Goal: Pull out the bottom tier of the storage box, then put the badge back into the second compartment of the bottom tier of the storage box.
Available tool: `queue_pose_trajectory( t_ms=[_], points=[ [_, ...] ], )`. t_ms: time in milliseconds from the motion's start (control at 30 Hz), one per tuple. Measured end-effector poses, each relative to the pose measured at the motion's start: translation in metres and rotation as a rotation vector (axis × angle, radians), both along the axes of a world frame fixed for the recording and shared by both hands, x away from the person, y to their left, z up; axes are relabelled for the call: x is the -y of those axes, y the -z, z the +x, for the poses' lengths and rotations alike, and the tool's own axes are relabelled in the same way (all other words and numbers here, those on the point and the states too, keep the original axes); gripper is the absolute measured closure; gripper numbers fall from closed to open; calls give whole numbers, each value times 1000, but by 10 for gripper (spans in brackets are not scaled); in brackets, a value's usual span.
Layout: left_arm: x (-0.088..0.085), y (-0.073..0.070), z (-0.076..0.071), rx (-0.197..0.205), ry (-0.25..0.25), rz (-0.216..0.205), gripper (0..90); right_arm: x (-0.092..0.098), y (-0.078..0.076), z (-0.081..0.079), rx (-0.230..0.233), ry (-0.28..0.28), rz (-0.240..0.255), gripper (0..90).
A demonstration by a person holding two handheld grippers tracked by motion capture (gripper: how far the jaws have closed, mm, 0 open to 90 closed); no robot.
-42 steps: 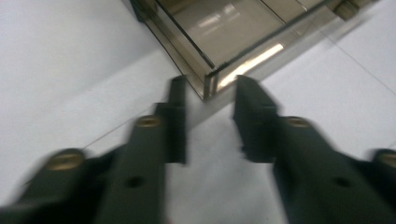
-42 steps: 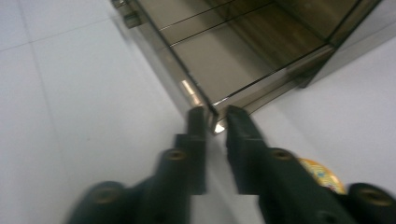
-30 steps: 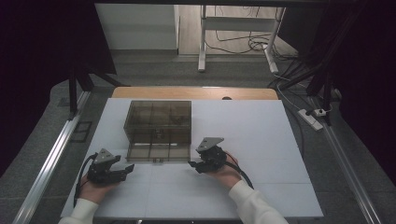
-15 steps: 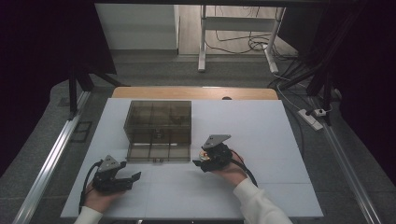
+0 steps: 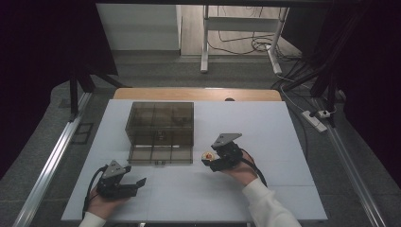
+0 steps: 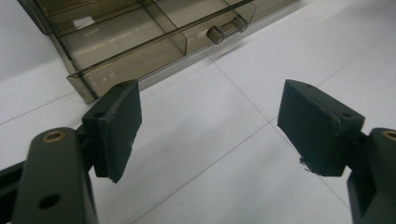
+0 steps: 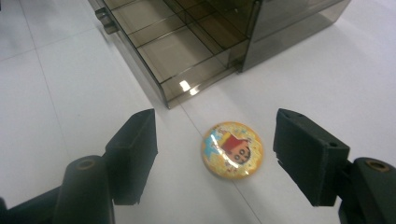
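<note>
A smoky see-through drawer box (image 5: 161,118) stands on the white table (image 5: 265,123), its bottom drawer (image 5: 161,153) pulled out toward me. A round orange cartoon badge (image 7: 232,149) lies on the table just off the drawer's front corner (image 7: 168,100). My right gripper (image 7: 215,126) hovers over the badge (image 5: 207,155); its jaws have just been opening, and they straddle it without touching. My left gripper (image 6: 210,121) is at the front left (image 5: 139,183). Its jaws have also just been opening and hold nothing. The drawer handle (image 6: 226,29) lies ahead of them.
The drawer compartments (image 7: 187,56) look bare. A wooden strip (image 5: 198,93) runs along the table's far edge. Metal rails (image 5: 52,156) flank the table, and cables and a power strip (image 5: 317,118) lie on the floor to the right.
My left hand has drifted toward the table's front edge. My right gripper has shifted slightly right and up from the drawer, and the badge now shows at its jaws.
</note>
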State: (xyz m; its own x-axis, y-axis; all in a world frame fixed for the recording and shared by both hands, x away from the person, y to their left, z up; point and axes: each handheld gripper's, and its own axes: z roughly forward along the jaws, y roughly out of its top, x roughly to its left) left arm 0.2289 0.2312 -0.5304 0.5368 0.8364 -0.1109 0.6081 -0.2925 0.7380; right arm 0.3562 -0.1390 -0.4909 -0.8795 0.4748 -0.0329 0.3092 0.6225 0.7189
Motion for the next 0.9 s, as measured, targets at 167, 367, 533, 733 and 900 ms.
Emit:
queue_pose_trajectory(
  t_ms=[167, 367, 533, 733, 900],
  points=[
    [0, 1, 0, -5, 5, -8, 227, 9, -2, 4, -10, 12, -3, 294],
    [2, 0, -1, -2, 12, -14, 221, 17, -5, 9, -23, 34, -12, 284],
    [2, 0, -1, -7, 20, -21, 216, 22, -5, 12, -38, 50, -27, 276],
    [3, 0, -3, -6, 27, -16, 210, 24, -4, 16, -56, 45, -63, 262],
    [4, 0, -3, -10, 34, -15, 207, 26, -2, 20, -70, 55, -74, 255]
  ],
)
